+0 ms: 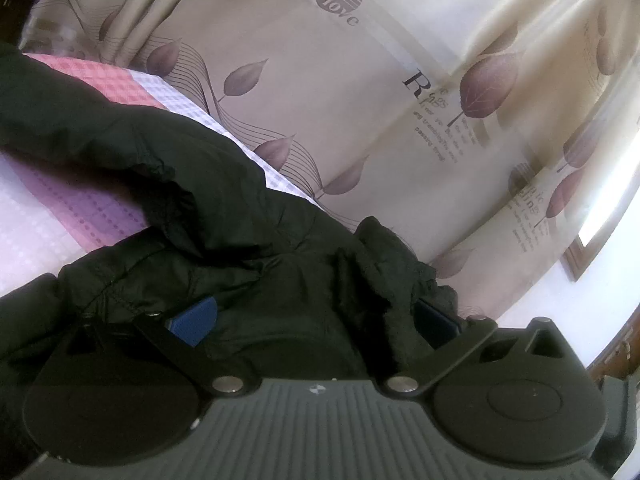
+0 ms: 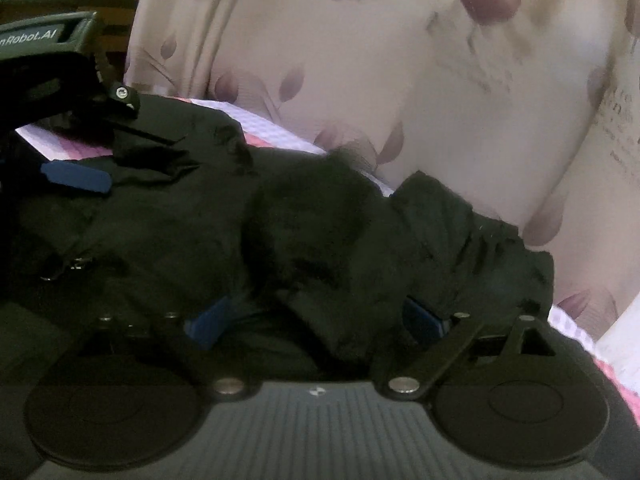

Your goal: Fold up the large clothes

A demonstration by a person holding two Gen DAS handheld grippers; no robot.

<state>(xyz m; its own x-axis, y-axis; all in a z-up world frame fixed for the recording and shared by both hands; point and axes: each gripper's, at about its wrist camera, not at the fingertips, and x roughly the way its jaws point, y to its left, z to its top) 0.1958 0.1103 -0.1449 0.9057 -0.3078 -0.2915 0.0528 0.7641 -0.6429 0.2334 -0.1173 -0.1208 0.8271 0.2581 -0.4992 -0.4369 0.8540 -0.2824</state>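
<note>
Your right gripper is a grey ribbed body with two round black discs, black link arms on silver pivots, and blue pads. Your left gripper looks identical, white lettering on its side.

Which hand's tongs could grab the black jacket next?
Probably the right tongs: they stand wide open with a bunched fold of the black jacket between their pads. The left tongs lie over its far side.
</note>
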